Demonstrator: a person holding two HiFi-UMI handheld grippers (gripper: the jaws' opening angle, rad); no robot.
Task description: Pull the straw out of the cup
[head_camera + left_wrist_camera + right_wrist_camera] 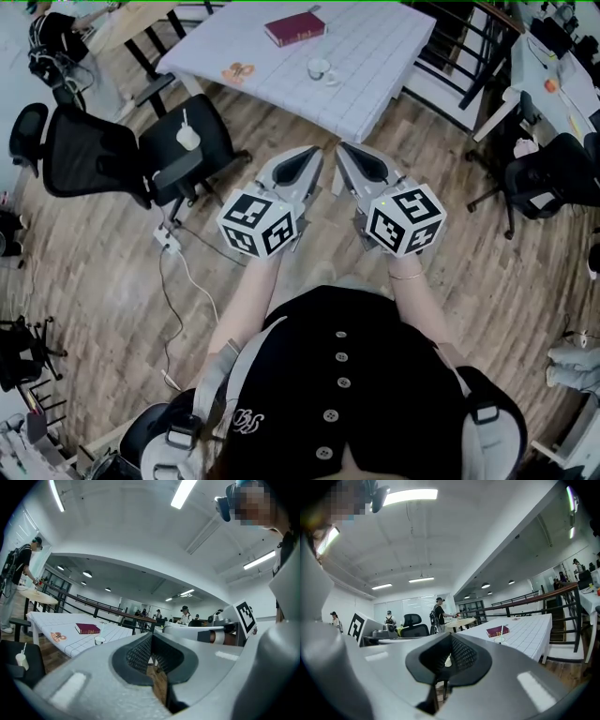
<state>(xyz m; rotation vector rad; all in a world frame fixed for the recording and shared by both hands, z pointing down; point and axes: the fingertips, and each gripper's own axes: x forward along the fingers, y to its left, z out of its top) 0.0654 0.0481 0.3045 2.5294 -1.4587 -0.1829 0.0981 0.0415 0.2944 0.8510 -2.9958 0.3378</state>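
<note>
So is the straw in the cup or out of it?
In. The straw sticks up from the cup on the white table, in front of the red book.

Gridded table [375,56] (red book [294,28], cup [320,68])

Closed left gripper [151,635] faces a table [56,623] bearing a book [87,629] and cup [99,641].

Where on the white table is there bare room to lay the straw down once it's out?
The table is bare right of the cup and book, out to its right edge, and on the near corner below the cup. Tighter: the strip between the orange item, book and cup.
</note>
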